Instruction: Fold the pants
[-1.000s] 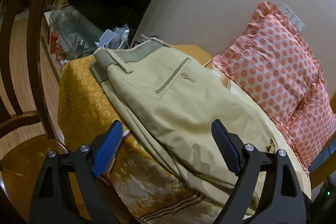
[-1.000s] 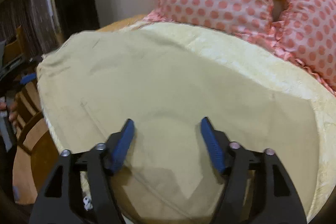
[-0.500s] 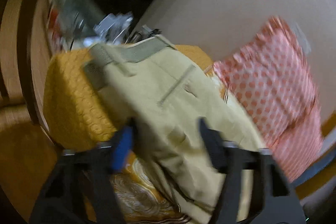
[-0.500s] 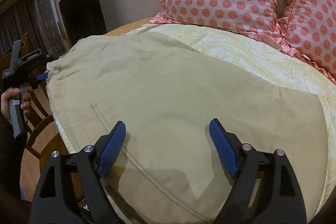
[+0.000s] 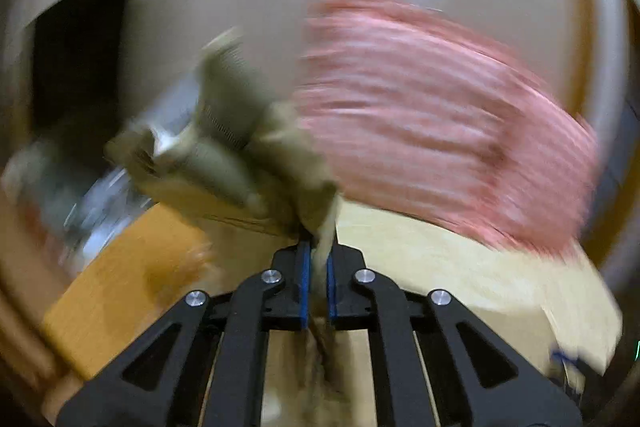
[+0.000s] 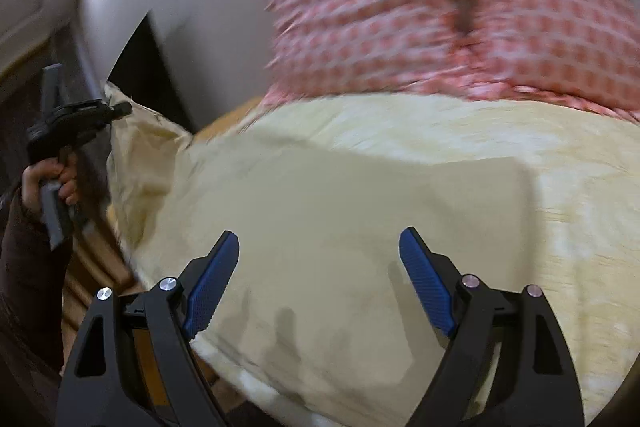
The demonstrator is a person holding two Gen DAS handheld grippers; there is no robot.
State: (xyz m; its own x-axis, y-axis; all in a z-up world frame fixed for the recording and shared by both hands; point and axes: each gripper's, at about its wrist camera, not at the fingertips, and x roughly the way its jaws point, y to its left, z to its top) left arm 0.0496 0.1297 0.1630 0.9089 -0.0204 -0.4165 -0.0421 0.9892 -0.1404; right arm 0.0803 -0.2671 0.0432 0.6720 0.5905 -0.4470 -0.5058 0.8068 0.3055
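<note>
Pants (image 5: 240, 163), one pair: khaki, bunched waistband lifted above the bed, cloth pinched between the closed fingers of the left gripper (image 5: 316, 267); remainder laid flat on the bedspread (image 6: 580, 227). Right gripper (image 6: 320, 279), one: fingers spread apart over the flat cloth, nothing held. Pillows (image 6: 440, 7), two, pink dotted, blurred. No writing is legible.

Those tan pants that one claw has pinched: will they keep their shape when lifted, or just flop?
Probably flop: the pants bunch and droop around the shut left claw. They look light, since one pinch holds the waistband up. The rest would likely drag along the bedspread under the open right claw.
</note>
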